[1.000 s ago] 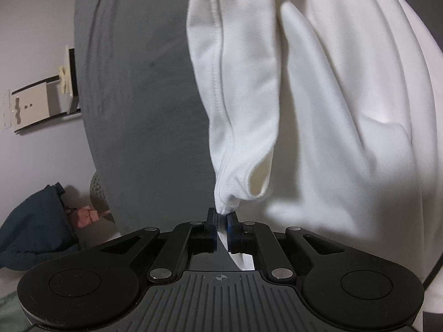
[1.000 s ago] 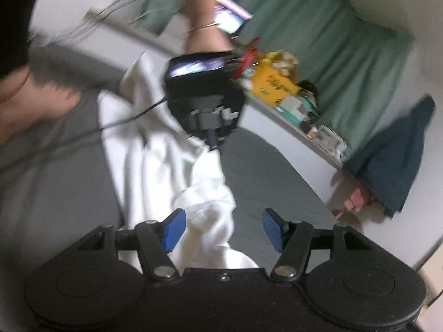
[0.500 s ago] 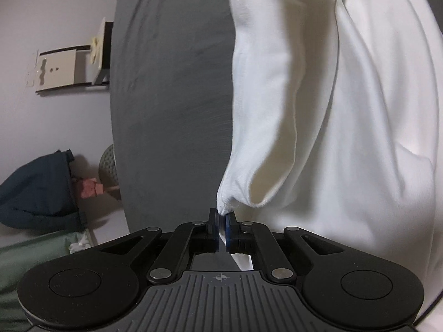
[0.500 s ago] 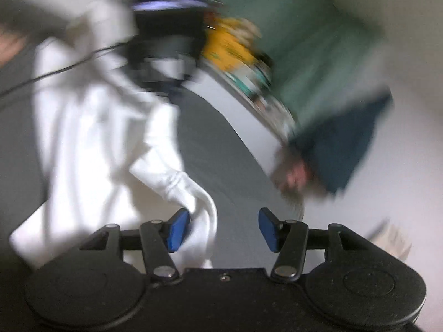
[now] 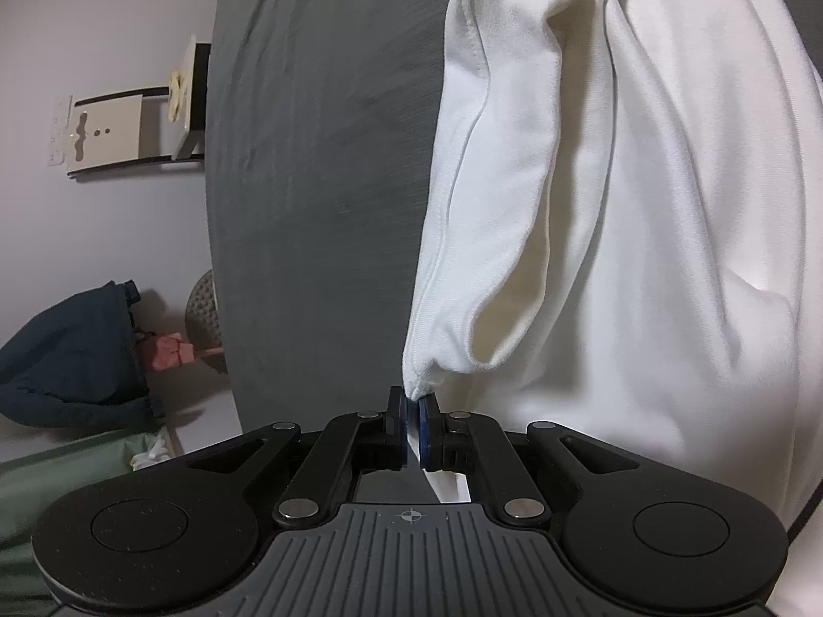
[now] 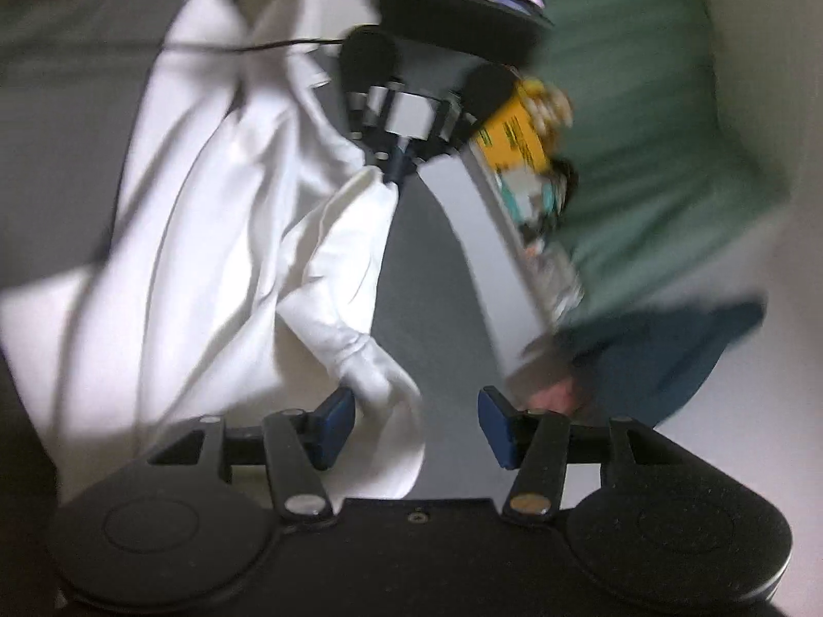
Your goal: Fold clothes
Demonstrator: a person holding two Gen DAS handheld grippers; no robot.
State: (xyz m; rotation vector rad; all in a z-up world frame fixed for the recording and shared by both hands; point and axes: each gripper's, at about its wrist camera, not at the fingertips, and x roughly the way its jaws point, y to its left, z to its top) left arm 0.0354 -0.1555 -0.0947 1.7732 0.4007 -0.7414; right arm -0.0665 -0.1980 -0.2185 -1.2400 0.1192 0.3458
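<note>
1. Left tool [image 5: 413, 429]: we hold it clamped on a corner of the white garment [image 5: 643, 205]. The blue pads meet on a small bunched tip of cloth, which we judge to be the end of a sleeve or a hem corner. The pinch sits at the very edge, so that the fabric behind it hangs free and can be drawn out straight.

2. Right tool [image 6: 416, 427]: we carry it with its fingers spread wide and nothing between them. The white cuff [image 6: 375, 375] of a long sleeve lies just beside its left pad [image 6: 334, 424], partly in the gap. We judge the tool is placed to take that cuff, but this view is blurred and contact cannot be told.

3. White garment, as seen from the right wrist [image 6: 206, 216]: it is a plain, thick, long-sleeved top, soft and heavily creased. One part is lifted by the left tool [image 6: 398, 164], and the rest lies spread on the grey bed [image 6: 427, 277]. A stitched seam runs along the raised fold. It is not folded flat; whether a fold is opening or closing, we cannot tell.

4. Grey bed [image 5: 319, 180]: it bears the garment.

5. Beyond the bed: a dark blue bundle [image 5: 67, 355] on the floor, a green curtain [image 6: 643, 128], and a yellow package [image 6: 514, 139] on a ledge.
</note>
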